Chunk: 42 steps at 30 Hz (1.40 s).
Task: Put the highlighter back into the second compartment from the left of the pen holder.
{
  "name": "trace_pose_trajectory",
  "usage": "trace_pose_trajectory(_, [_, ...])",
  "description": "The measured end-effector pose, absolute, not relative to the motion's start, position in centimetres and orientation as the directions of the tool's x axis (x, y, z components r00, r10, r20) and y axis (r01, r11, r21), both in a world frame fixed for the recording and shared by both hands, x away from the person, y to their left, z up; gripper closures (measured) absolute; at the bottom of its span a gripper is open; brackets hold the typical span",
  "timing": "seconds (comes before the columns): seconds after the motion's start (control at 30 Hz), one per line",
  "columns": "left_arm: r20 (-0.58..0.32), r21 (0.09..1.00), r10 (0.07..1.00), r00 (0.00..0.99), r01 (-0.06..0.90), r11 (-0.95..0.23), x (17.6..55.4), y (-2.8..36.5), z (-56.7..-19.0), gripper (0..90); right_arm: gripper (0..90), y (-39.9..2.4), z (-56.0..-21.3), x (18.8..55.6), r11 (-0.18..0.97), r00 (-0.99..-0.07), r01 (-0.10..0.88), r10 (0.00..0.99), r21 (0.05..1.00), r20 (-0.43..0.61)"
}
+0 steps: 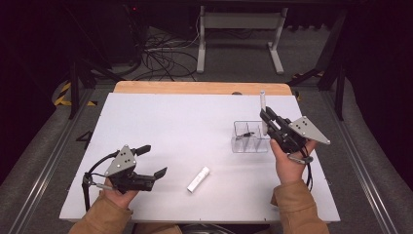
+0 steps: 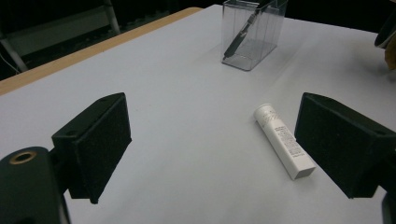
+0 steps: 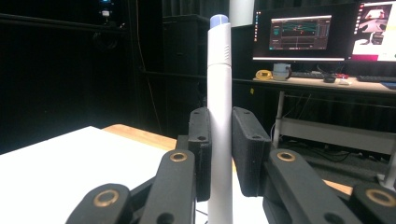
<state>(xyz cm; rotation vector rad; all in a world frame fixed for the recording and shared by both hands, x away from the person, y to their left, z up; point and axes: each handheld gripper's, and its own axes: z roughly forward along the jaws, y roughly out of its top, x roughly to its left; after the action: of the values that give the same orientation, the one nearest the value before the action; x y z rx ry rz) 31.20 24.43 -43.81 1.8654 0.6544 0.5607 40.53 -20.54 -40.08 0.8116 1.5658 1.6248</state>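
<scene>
The white table (image 1: 160, 122), matt and flat with a strip of bare wood along its far edge, is seen whole from the high view; from the right gripper view a desk with lit monitors (image 3: 299, 32) is made out beyond that edge, across a dark room. A clear, hard-walled organiser box (image 1: 249, 137), rectangular and split into compartments, is placed just beside and below the right gripper (image 1: 263, 113); in the left gripper view the box (image 2: 254, 35) is found far ahead of the jaws, and a dark pen (image 2: 240, 35) is shown leaning inside one compartment, a detail reduced to a small dark mark from above. The right gripper (image 3: 219, 140) is closed on a grey-white pen (image 3: 219, 116), a smooth slim cylinder with a bluish cap, held upright between the black, rough-faced pads; from the high view the pen (image 1: 262, 105) is seen rising above the jaws over the box's right end. The left gripper (image 1: 153, 160) is held wide and empty near the table's near-left corner; its pads are foam-like blocks. A small white tube (image 2: 284, 140) with fine print lies flat just ahead of its right-hand jaw, untouched; it is seen from above (image 1: 198, 179) just to the right of that gripper.
</scene>
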Motion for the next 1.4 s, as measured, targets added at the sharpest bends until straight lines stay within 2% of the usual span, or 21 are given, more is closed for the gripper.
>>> trace_pose_trajectory(0.77, [0.077,0.930,0.662,0.745,0.186,-0.318,31.3,24.3,-43.9,11.7,79.0,-19.8,-42.5,42.4,-0.001,-0.556,-0.060,0.831,0.998,-0.033])
trace_pose_trajectory(1.4, [0.075,0.929,0.661,0.747,0.189,-0.319,31.2,24.3,-43.9,11.7,79.0,-19.3,-43.8,43.0,0.011,-0.561,0.008,0.828,1.000,-0.005])
